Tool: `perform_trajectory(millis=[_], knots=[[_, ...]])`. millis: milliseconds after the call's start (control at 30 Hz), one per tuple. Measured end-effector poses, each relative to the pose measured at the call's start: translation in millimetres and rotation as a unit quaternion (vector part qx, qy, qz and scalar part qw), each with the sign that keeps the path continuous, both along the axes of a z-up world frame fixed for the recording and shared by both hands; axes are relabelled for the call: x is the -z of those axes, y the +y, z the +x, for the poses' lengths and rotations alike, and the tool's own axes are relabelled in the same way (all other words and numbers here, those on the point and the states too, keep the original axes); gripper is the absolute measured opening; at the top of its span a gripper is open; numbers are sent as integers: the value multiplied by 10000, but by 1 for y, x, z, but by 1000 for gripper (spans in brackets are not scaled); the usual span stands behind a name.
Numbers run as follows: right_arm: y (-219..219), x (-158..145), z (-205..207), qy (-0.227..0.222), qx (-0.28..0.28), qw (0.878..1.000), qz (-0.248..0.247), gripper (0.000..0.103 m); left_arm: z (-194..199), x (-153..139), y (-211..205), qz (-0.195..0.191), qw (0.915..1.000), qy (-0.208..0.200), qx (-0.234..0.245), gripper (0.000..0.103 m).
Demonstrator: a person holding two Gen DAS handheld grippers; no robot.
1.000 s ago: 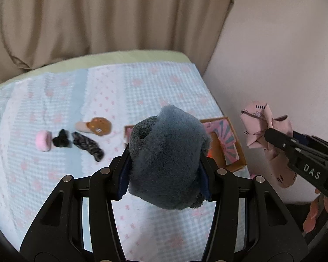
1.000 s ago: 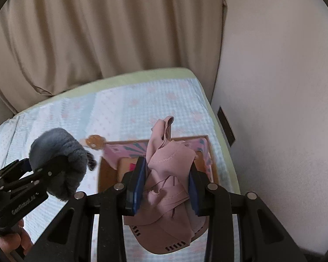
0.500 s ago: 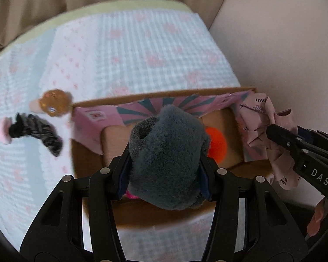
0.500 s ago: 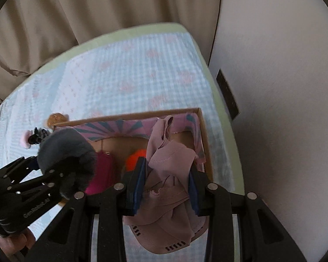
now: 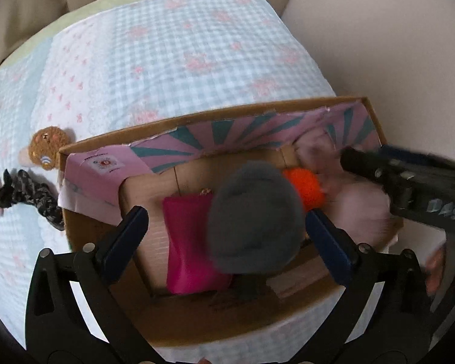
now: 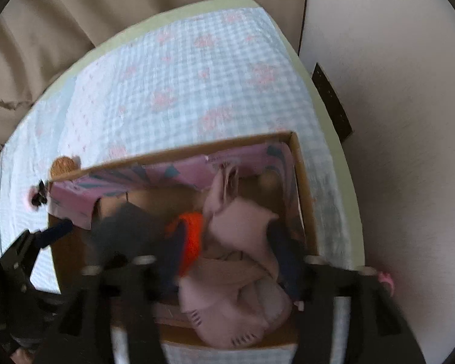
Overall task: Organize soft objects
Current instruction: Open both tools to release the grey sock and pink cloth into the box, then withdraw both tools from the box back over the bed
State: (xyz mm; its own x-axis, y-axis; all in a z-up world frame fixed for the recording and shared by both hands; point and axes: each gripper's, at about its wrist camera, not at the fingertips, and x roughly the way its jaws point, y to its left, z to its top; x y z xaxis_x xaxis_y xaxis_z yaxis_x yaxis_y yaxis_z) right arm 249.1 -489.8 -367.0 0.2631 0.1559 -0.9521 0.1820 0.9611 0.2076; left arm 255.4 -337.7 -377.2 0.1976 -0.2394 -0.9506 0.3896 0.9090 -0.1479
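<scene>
**Both grippers over the cardboard box, fingers spread**

Nearest the left wrist camera, the left gripper stands wide apart, its blue pads clear of the grey plush toy, which sits blurred between them over the box interior; contact with either pad cannot be made out. In the right wrist view the right gripper also has its fingers spread, and the pale pink garment lies bunched between and below them, spilling toward the near wall of the box; the blur hides whether a pad touches it.

Under both tools is the cardboard box, resting on the checked blue-and-pink bedspread. Inside it, a magenta pouch lies flat on the floor to the left of the grey toy, and an orange pompom sits just beside the toy on its right, next to the pink garment. A pink and teal striped flap lines the far wall.

Outside the box, just past its far left corner, lie a brown bear-face plush and a black-and-grey scrunchie. Beyond the bed hang beige curtains, with a plain wall to the right.
</scene>
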Motion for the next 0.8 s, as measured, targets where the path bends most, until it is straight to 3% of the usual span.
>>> perform_trajectory(millis=[33, 67, 467, 800], knots=[[-1, -2, 0, -89, 18, 9999, 44, 101, -2, 0, 1, 33, 10000, 16, 37, 103], [-1, -4, -1, -144, 18, 9999, 78, 103, -5, 0, 3, 49, 10000, 26, 65, 103], [5, -27, -9, -490, -73, 9988, -63, 103, -20, -16, 20, 49, 10000, 31, -39, 103], [16, -74, -36, -760, -27, 9970, -159, 103, -42, -77, 36, -23, 9992, -388, -101, 103]])
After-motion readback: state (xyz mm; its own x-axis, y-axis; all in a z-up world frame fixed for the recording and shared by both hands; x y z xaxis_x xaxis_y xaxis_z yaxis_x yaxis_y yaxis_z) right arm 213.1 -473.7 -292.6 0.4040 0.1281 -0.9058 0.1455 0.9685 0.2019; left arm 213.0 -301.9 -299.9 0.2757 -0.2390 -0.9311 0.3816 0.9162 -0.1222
